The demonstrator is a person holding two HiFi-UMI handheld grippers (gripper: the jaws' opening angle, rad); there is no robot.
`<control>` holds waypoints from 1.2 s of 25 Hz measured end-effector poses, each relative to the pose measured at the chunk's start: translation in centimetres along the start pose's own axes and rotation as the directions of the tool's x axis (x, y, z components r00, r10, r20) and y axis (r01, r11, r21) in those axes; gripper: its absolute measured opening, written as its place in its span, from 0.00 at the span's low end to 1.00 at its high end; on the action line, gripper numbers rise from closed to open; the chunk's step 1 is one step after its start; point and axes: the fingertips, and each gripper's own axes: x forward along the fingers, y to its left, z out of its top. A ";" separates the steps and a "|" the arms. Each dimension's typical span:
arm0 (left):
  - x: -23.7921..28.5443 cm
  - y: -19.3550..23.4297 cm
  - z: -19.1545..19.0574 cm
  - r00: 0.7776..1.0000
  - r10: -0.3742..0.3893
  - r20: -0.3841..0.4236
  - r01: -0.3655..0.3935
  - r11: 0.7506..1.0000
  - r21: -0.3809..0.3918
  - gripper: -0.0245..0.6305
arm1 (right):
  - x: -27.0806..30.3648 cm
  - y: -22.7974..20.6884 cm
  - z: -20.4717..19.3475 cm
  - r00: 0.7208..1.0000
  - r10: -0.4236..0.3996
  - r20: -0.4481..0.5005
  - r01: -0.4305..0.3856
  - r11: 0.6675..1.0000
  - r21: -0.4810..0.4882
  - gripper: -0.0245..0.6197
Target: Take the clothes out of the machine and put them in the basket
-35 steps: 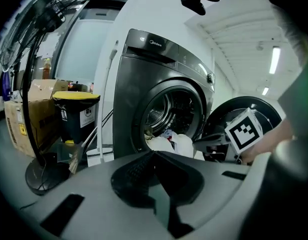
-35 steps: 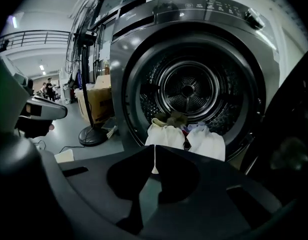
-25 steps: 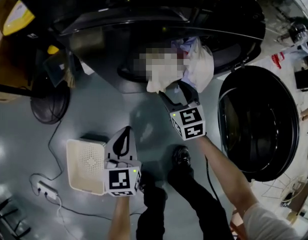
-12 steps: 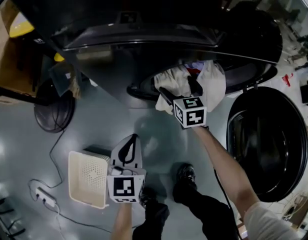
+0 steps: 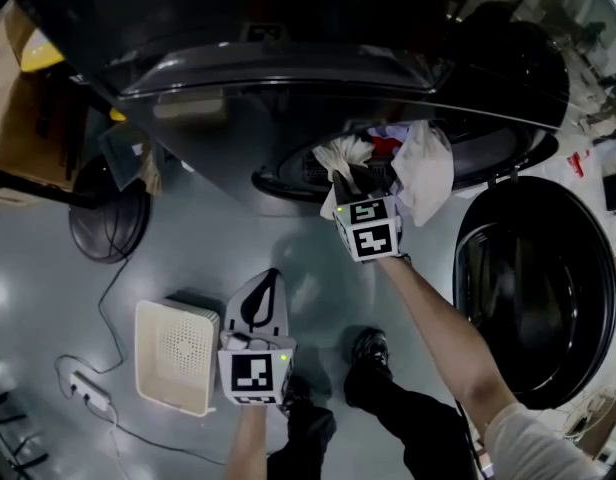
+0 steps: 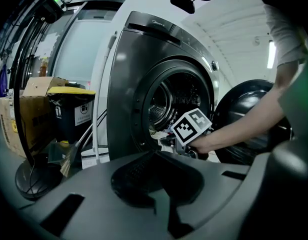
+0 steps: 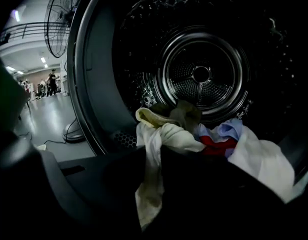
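Note:
The dark front-loading machine stands with its round door swung open at the right. Clothes spill from the opening: a cream cloth, a white garment, and red and light blue pieces in front of the steel drum. My right gripper is at the opening. Its jaws have just been closing and now pinch the cream cloth, which hangs down between them. My left gripper hovers shut and empty over the floor, beside the white basket.
A floor fan stands left of the machine, with a cable running to a power strip. A cardboard box and a yellow-lidded black bin sit at the far left. The person's shoes are below the right arm.
My right gripper has moved in to the machine's opening; its jaws spread around the cream cloth half a second ago and now hold it. The left gripper has sunk slightly beside the basket.

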 end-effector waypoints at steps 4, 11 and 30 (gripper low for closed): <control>-0.5 0.0 0.4 1.000 0.009 -0.002 -0.009 1.000 -0.016 0.07 | -0.8 1.1 0.6 0.998 0.064 0.005 -0.064 0.997 -0.032 0.12; -2.4 -0.9 2.6 1.000 0.009 -0.003 -0.009 0.999 -0.038 0.07 | -5.1 4.2 3.3 0.987 0.149 0.055 -0.146 0.988 -0.048 0.12; -9.9 -4.5 11.1 1.000 -0.015 0.003 0.015 0.998 -0.054 0.07 | -20.8 7.0 7.7 0.980 0.171 0.100 -0.175 0.984 0.030 0.12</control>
